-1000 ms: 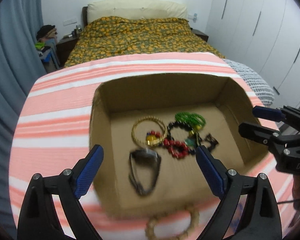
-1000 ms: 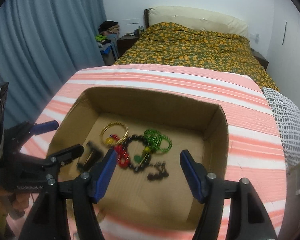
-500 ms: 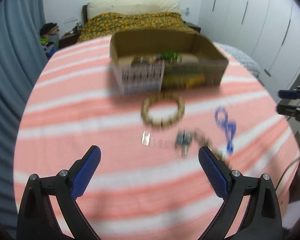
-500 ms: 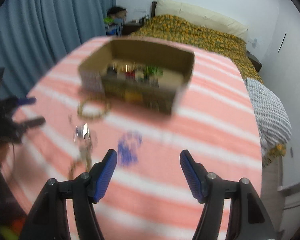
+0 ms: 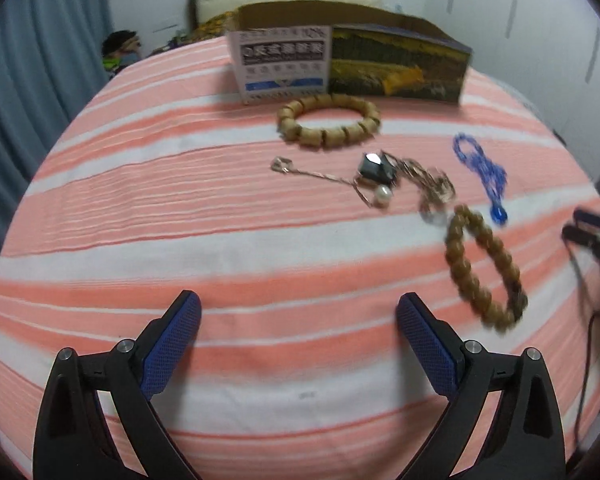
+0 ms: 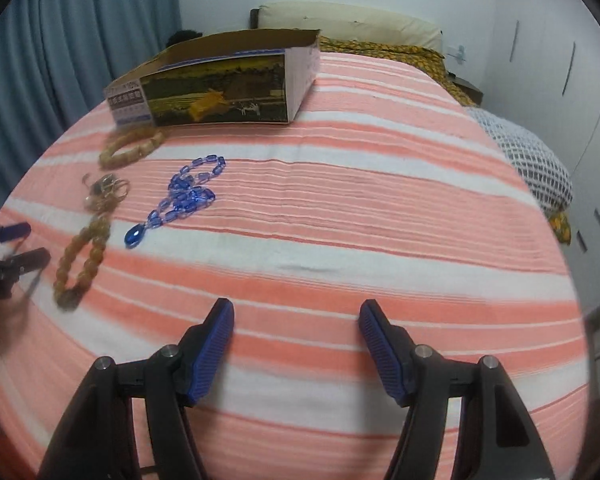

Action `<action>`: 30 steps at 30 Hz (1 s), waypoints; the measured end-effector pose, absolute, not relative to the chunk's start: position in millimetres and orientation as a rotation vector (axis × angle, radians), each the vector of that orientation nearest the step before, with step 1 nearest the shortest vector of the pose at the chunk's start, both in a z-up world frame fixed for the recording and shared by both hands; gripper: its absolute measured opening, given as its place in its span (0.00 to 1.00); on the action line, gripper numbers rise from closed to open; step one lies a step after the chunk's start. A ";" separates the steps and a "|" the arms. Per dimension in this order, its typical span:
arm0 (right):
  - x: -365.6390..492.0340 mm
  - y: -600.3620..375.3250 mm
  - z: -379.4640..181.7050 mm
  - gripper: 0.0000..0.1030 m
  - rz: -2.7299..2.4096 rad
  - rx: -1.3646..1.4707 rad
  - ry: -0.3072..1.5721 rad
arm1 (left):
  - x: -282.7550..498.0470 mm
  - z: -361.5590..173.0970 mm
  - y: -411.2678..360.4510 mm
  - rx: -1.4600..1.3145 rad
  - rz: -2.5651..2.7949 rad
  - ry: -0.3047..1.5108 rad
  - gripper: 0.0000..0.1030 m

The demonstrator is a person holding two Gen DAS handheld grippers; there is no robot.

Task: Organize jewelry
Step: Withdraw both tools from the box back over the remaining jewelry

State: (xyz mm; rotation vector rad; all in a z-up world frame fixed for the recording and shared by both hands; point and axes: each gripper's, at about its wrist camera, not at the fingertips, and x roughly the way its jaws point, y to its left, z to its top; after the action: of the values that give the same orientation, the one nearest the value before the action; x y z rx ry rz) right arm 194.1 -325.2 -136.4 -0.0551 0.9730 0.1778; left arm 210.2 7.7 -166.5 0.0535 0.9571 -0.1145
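So we've pulled both grippers back from over the cardboard box, where a second ago we were looking straight down at the pieces already dropped in, and now we're low over the striped surface facing what's left. Left gripper is wide open with nothing in it, and the right gripper is also open and empty, both hovering over bare cloth. Still loose out here: a chunky wooden bead bracelet just in front of the box, a tangle of metal chain with a dark stone and a pearl in the middle, a blue bead necklace with its teardrop pendant pointing our way, and a second brown bead bracelet nearest the right side. Basically the box run is done and we're lining up the next pick. Our guess is the brown bracelet or the blue necklace goes next, since they're closest.
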 end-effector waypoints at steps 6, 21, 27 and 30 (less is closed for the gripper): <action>199.9 -317.6 -143.2 0.77 0.176 -0.068 0.958 | 215.3 -168.9 9.4 0.048 -0.086 0.956 1.00; 199.4 -311.7 -145.7 0.84 0.181 -0.095 0.969 | 214.8 -169.4 9.1 0.047 -0.085 0.955 1.00; 199.6 -311.7 -145.7 0.85 0.181 -0.094 0.970 | 217.3 -167.6 9.5 0.042 -0.097 0.975 1.00; 199.5 -311.5 -145.6 0.85 0.180 -0.094 0.970 | 215.6 -158.1 11.8 -0.059 -0.156 0.925 0.99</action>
State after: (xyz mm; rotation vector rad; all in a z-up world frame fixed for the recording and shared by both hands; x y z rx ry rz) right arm 199.5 -311.5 -145.6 -0.0939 0.9702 0.1797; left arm 215.6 11.8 -158.1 -0.0588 0.9246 -0.1556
